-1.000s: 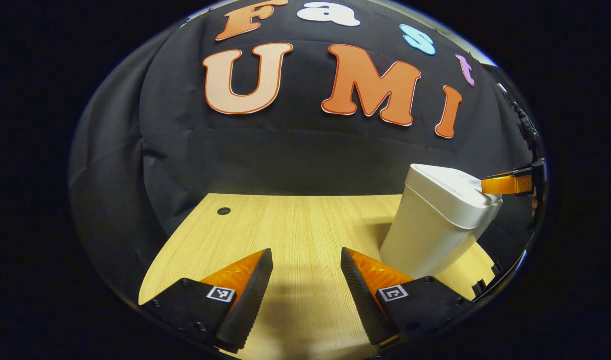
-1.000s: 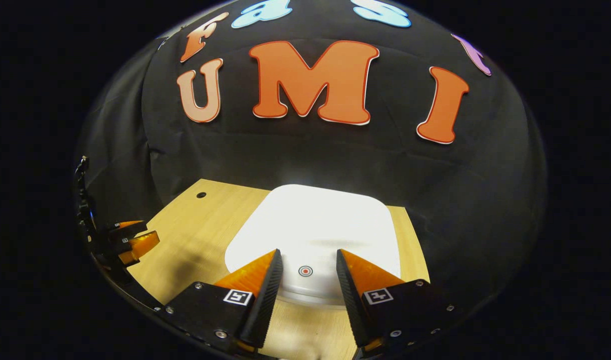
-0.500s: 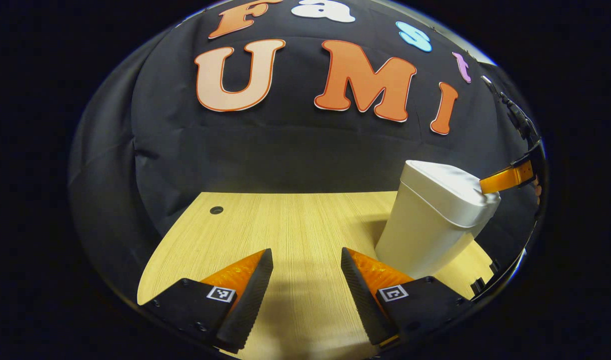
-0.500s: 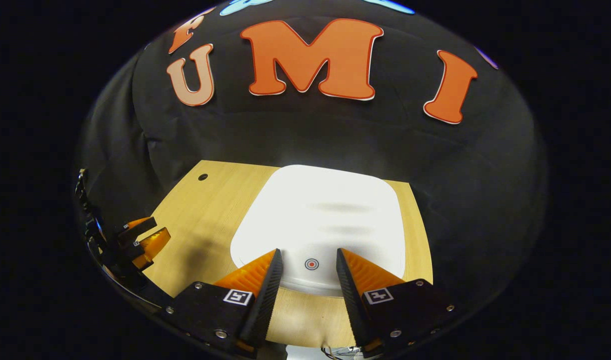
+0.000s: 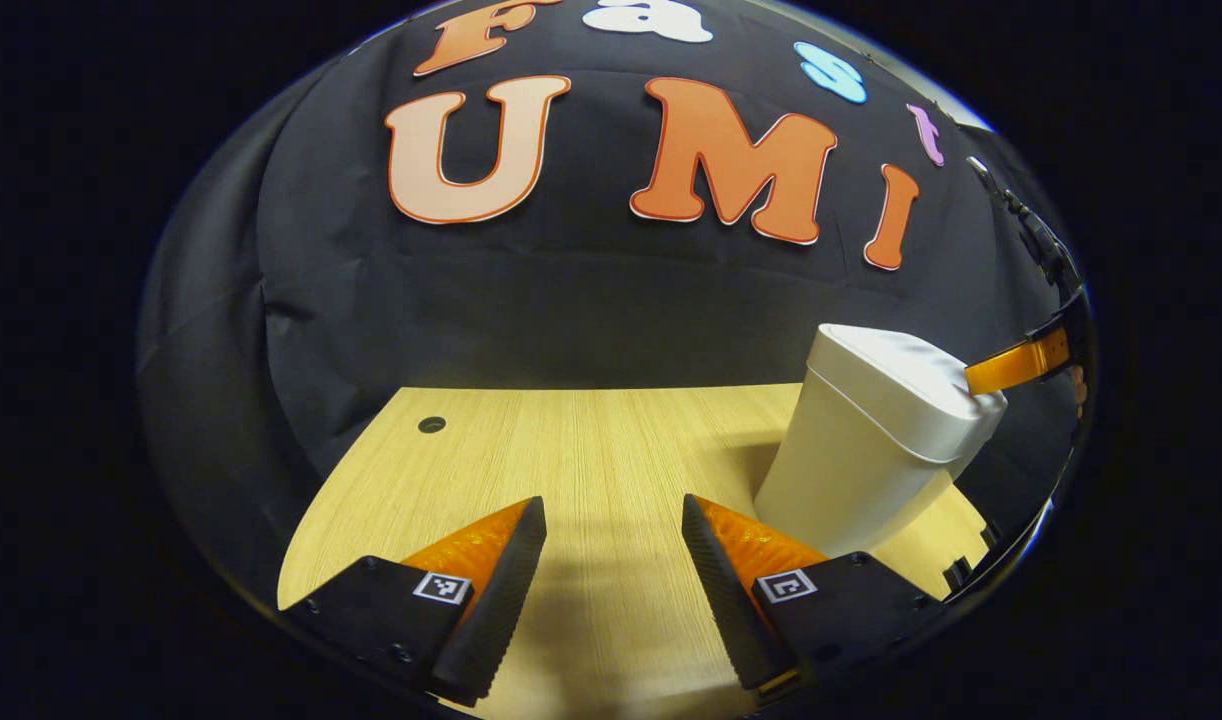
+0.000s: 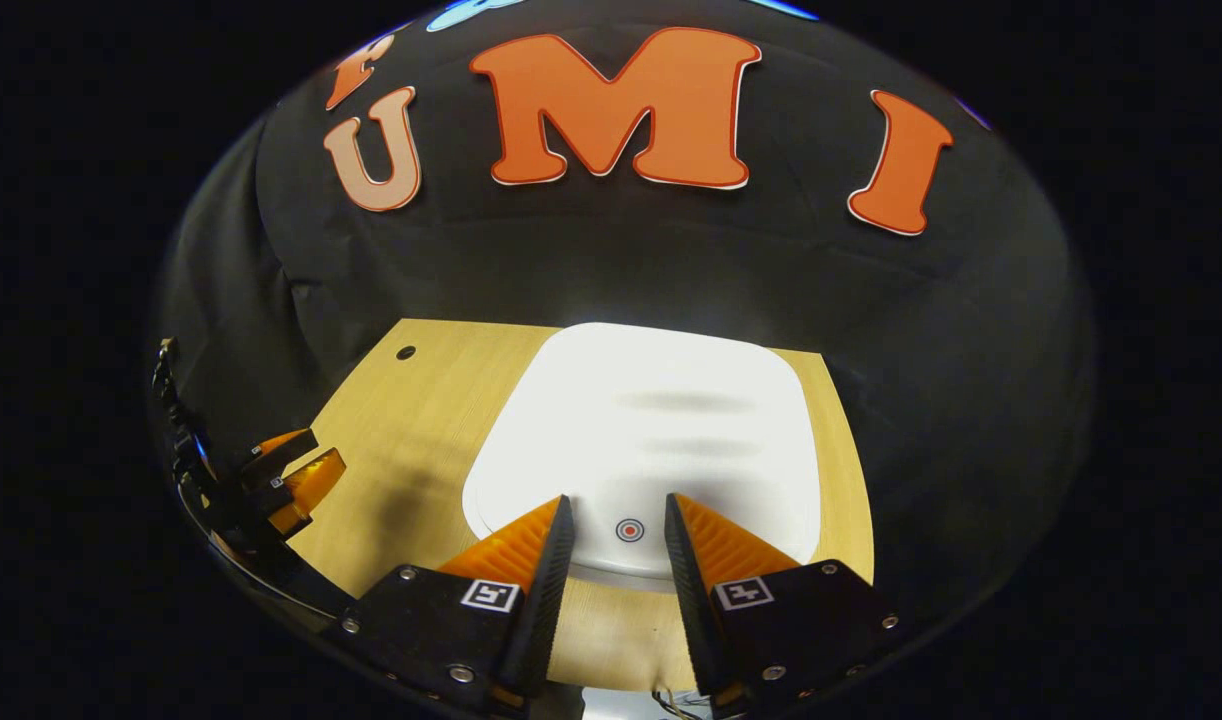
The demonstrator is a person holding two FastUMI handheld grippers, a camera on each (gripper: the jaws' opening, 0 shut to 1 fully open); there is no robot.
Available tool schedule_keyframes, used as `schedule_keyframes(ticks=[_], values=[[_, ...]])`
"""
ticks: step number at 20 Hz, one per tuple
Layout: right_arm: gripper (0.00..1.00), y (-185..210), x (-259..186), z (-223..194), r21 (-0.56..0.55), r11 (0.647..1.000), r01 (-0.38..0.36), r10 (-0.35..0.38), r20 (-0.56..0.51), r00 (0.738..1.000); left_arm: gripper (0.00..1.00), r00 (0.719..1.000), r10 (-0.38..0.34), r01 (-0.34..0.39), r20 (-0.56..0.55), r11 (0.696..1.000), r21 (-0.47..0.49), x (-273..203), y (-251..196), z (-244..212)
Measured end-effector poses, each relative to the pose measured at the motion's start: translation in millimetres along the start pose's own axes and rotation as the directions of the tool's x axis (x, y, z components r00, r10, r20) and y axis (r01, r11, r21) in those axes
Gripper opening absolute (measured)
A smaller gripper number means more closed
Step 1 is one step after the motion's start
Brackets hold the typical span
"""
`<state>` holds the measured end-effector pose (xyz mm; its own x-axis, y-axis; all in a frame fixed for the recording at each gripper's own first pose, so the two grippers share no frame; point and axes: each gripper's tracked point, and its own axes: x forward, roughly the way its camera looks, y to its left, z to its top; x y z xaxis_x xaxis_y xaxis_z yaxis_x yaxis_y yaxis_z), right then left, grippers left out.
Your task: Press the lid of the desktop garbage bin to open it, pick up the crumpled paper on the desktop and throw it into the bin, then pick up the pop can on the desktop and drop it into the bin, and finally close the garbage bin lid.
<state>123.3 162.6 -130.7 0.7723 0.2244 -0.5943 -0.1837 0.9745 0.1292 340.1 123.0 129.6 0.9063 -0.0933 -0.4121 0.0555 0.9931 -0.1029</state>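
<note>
Hovering above the white garbage bin (image 6: 643, 430), the right gripper (image 6: 619, 520) held its jaws apart with nothing between them, and a small red-ringed mark (image 6: 629, 530) on the near edge of the lid (image 6: 661, 400) showed in the gap. From the right gripper view the lid lay flat and shut on the bin, its broad top brightly lit. The bin stood on the pale wooden worktop (image 6: 411, 440), close to the worktop's right edge and not far from its back edge, where the black cloth wall (image 6: 611, 270) rose behind it. A small round hole (image 6: 405, 352) sat near the worktop's back left corner.

In the left gripper view, the left gripper (image 5: 611, 520) hung low over the bare middle of the worktop (image 5: 571, 450), jaws likewise spread and empty. The bin (image 5: 871, 440) stood to its right, just beyond the right finger, leaning in the fisheye picture. One finger of the right gripper (image 5: 1011, 365) reached in over the bin's lid (image 5: 901, 375) from the right; whether it touched the lid could not be told. The same hole (image 5: 431, 424) showed toward the back left corner.

At the left of the right gripper view, the left gripper (image 6: 286, 475) appeared small, over the worktop's left side, well apart from the bin.
</note>
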Motion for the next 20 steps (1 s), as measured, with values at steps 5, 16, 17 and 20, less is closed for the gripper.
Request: schedule_keyframes(ticks=[5,16,17,20], values=[[0.65,9,0,5,-0.041,0.999,0.001,0.003,0.102,0.995,0.87,0.998,-0.012,0.01,0.055,0.999,0.037,-1,1,40],[0.88,59,-22,42,-0.203,0.978,0.051,0.033,0.386,0.922,0.88,0.946,0.046,-0.074,0.321,0.994,0.077,-46,14,150],[0.89,61,-27,44,-0.205,0.978,0.045,0.046,0.415,0.909,0.86,0.94,0.056,-0.084,0.337,0.994,0.071,-48,16,157],[0.91,62,-36,43,-0.185,0.982,0.029,0.068,0.495,0.866,0.88,0.917,0.076,-0.108,0.391,0.992,0.059,-62,26,180]])
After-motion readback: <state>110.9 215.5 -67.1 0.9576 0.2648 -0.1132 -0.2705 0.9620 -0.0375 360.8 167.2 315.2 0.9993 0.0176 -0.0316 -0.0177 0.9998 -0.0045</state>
